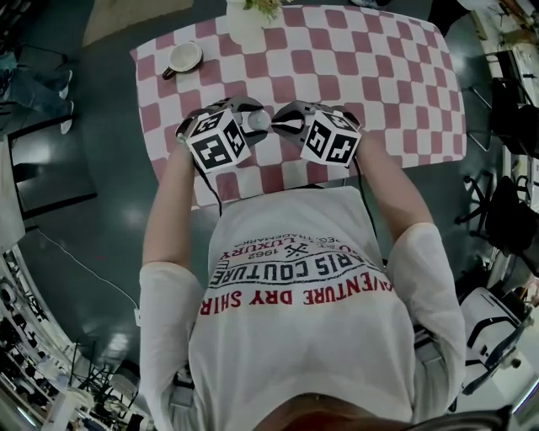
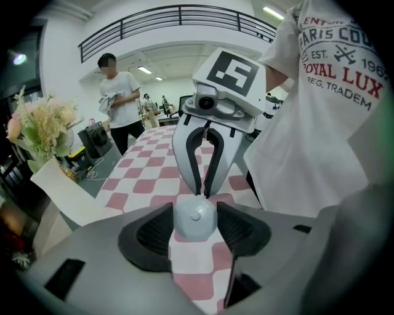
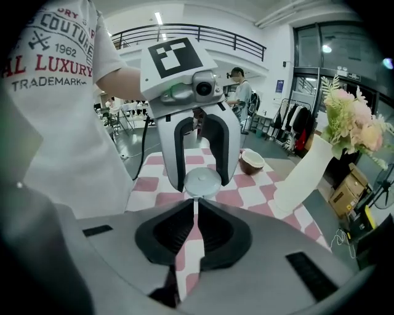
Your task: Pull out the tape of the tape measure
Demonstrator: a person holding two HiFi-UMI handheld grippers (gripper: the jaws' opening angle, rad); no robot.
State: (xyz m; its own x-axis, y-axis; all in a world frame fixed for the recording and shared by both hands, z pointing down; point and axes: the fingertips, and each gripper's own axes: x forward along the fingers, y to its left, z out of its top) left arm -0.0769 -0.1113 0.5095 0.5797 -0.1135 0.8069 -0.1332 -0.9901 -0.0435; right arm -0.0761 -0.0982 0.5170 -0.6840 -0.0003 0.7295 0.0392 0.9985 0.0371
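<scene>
Tape measure (image 3: 202,181): small round pale-grey case, centre button showing, clamped in left gripper (image 2: 195,215) above the table. Short white tape (image 3: 196,206) barely out, pinched by right gripper (image 2: 201,192).

L gripper (image 1: 250,116), tape measure (image 1: 259,120), R gripper (image 1: 279,123)

i worked at a table (image 1: 370,76) under a pink-and-white checked cloth, in a big, bright hall. the floor (image 1: 101,177) all round the table was dark and glossy and threw back pale patches of light. past the table's far end the walls (image 2: 61,55) were white. a balcony with a dark railing (image 2: 178,15) ran high above the table, under strip lights (image 2: 274,12) on the ceiling. beside the table rose tall glass panes (image 3: 314,67) in dark frames, with a rack of clothes (image 3: 294,126) below them. black chairs (image 1: 501,202) stood near the table's edge, and a cardboard box (image 3: 348,187) sat on the floor close by the table.
</scene>
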